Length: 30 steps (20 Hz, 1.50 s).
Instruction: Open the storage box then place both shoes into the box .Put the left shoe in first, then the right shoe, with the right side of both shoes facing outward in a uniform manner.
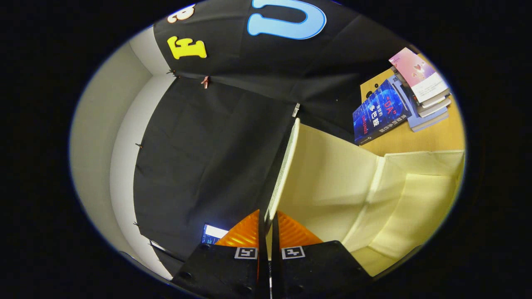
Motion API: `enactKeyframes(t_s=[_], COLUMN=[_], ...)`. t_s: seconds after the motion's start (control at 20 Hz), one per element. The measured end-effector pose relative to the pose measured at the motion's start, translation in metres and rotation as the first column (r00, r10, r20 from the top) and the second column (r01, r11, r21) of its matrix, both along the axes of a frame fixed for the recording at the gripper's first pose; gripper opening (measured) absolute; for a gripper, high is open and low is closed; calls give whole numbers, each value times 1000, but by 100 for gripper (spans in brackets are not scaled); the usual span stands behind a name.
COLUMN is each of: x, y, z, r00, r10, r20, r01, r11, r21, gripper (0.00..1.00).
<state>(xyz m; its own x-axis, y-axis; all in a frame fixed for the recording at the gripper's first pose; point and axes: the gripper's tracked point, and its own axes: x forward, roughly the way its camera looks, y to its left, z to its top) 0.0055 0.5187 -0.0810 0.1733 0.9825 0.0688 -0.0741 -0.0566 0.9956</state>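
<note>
Book stack (415, 99) on wooden table (432, 137), small lit screen (213, 233) nr wall.

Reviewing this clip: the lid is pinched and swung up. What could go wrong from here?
1. The hand-held gripper pinches only the thin edge of the lid; it could slip and drop shut over the storage box.
2. Swinging the lid further back may tug the light box toward the stacked books.

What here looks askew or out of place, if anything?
Nothing looks damaged or spilled. The gripper is shut on the storage box lid, holding it raised on edge over the open box. Beyond the box, the stacked books are fanned unevenly on the table.
</note>
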Motion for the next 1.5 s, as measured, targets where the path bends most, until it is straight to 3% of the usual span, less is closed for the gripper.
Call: enactKeyframes(t_s=[0.35, 0.4, 0.6, 0.75, 0.95, 1.05, 1.15, 1.3, 1.5], x=[-1, -1, 6, 12, 21, 18, 14, 3, -29], y=[45, 47, 33, 5, -66, -111, -164, -244, -337], z=[-2, -6, -26, -32, -35, -46, -69, -105, -148], r00=[998, 997, 990, 980, 940, 911, 882, 843, 832], r10=[26, 25, -16, -58, -162, -206, -234, -242, -268], r20=[65, 71, 142, 190, 300, 357, 408, 481, 486], r01=[-22, -20, 41, 99, 250, 332, 409, 502, 552], r11=[998, 997, 984, 971, 927, 880, 811, 675, 497], r21=[-63, -75, -173, -216, -281, -339, -418, -541, -670], gripper=[19, 38, 97, 97, 97, 97, 97, 97, 97])
